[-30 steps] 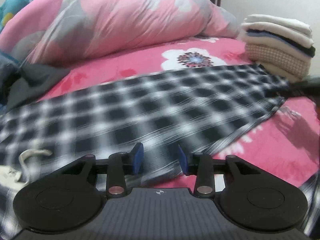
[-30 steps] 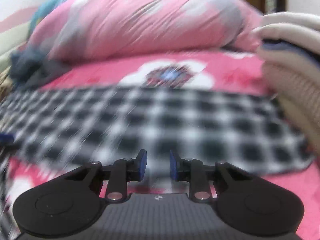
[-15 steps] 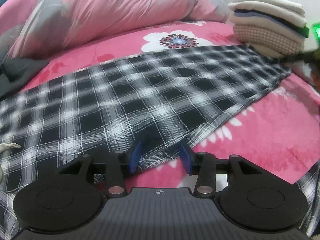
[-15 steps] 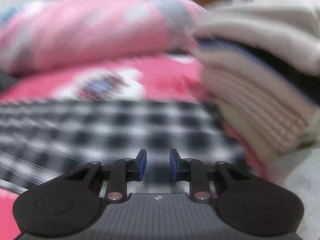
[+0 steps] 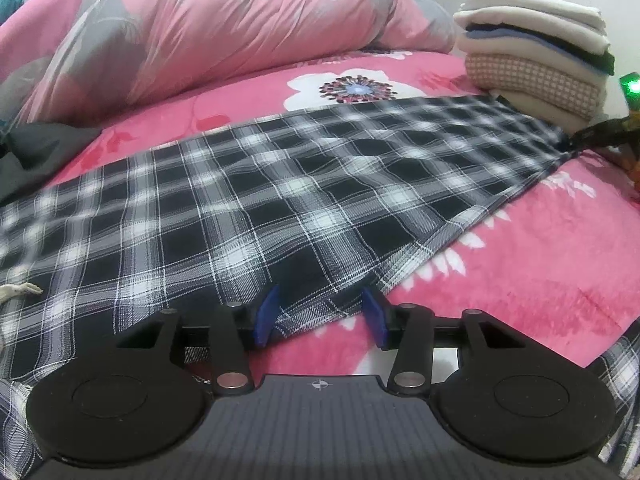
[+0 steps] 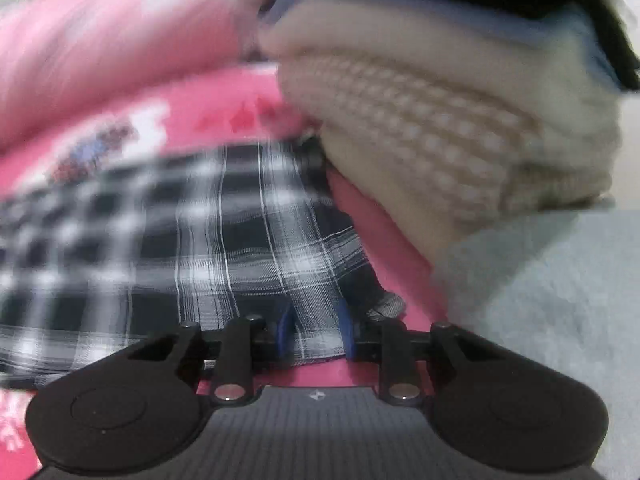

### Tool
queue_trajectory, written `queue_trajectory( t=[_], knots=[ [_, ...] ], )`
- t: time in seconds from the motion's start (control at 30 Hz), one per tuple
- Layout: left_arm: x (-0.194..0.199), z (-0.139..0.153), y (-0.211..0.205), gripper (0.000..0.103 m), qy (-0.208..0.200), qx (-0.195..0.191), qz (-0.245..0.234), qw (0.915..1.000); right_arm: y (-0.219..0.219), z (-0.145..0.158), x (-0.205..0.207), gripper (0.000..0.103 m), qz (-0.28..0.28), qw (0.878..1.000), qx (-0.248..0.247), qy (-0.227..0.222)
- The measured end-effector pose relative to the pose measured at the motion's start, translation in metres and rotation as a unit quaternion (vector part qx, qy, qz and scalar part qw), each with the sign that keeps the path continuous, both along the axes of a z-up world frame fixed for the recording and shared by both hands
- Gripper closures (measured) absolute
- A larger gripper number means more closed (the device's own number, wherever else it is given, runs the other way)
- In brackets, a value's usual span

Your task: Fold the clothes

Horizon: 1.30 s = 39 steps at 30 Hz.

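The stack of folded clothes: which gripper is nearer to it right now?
Right. The right gripper sits just beside the stack of folded clothes, holding plaid fabric. The left gripper is across the fabric from it.

A bunched pink floral quilt (image 5: pixel 208 36) lies on the pink flowered bedsheet (image 5: pixel 520 280).

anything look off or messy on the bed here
Mostly tidy. The plaid cloth lies askew across the pink floral sheet, its right corner tight against the folded clothes stack. A dark grey garment is crumpled at the left.
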State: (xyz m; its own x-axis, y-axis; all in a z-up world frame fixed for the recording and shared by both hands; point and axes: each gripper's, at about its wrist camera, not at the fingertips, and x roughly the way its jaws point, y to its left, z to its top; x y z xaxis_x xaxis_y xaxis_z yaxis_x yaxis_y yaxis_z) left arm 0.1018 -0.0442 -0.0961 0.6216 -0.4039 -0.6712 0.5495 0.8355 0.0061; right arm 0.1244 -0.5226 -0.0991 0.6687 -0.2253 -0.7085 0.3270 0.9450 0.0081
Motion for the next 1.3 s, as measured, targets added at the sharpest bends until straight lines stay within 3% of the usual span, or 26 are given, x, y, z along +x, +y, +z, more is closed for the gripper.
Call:
queue_trajectory(
  t=[0.07,0.2,0.27,0.37,0.43,0.5,0.63,0.77,0.87,1.0,1.07,1.17,1.2,1.23,1.3],
  knots=[
    [0.001,0.0,0.001,0.056,0.001,-0.001,-0.003,1.0,0.007,0.017,0.002,0.076,-0.015,1.0,-0.017,-0.003],
    [0.001,0.0,0.003,0.055,0.0,-0.005,-0.001,1.0,0.03,0.038,0.036,0.076,0.042,0.998,-0.035,-0.041],
    [-0.002,-0.001,0.002,0.054,-0.004,-0.004,0.003,1.0,0.035,0.03,0.072,0.077,0.06,0.997,-0.033,-0.037],
    [-0.004,-0.002,0.002,0.054,-0.01,-0.005,0.005,0.9999,0.024,-0.006,0.126,0.075,0.041,0.998,-0.051,0.015],
    [-0.003,-0.002,0.004,0.054,-0.008,-0.009,0.005,0.9999,0.021,-0.011,0.129,0.075,0.022,0.998,-0.061,0.019],
    [-0.004,-0.004,0.006,0.053,-0.01,-0.016,0.004,0.9998,0.03,0.003,0.119,0.074,0.014,0.997,-0.072,0.013],
    [-0.004,-0.008,0.011,0.051,-0.013,-0.037,0.003,0.9992,0.079,0.03,0.109,0.074,0.096,0.994,-0.035,-0.028],
    [-0.007,-0.008,0.013,0.051,-0.015,-0.045,0.006,0.9989,0.134,0.022,0.157,0.074,0.2,0.977,0.062,-0.037],
    [-0.01,-0.01,0.013,0.051,-0.024,-0.043,0.005,0.9987,0.167,-0.01,0.198,0.074,0.187,0.981,0.048,0.012],
    [-0.011,-0.011,0.019,0.05,-0.025,-0.062,0.003,0.9977,0.195,0.008,0.207,0.072,0.16,0.987,0.013,0.024],
    [-0.009,-0.013,0.025,0.048,-0.018,-0.083,0.001,0.9963,0.226,0.033,0.198,0.072,0.216,0.976,0.024,0.004],
    [-0.006,-0.013,0.034,0.048,-0.005,-0.113,0.001,0.9935,0.284,0.05,0.187,0.071,0.342,0.937,0.071,-0.01],
    [-0.005,-0.013,0.037,0.048,-0.002,-0.121,0.002,0.9926,0.303,0.042,0.188,0.069,0.369,0.926,0.078,0.0],
    [-0.005,-0.013,0.039,0.048,0.0,-0.128,0.003,0.9917,0.32,0.026,0.19,0.06,0.381,0.922,0.064,0.018],
    [-0.006,-0.012,0.043,0.048,0.003,-0.14,0.01,0.99,0.355,-0.006,0.195,0.056,0.404,0.913,0.035,0.055]
  ],
)
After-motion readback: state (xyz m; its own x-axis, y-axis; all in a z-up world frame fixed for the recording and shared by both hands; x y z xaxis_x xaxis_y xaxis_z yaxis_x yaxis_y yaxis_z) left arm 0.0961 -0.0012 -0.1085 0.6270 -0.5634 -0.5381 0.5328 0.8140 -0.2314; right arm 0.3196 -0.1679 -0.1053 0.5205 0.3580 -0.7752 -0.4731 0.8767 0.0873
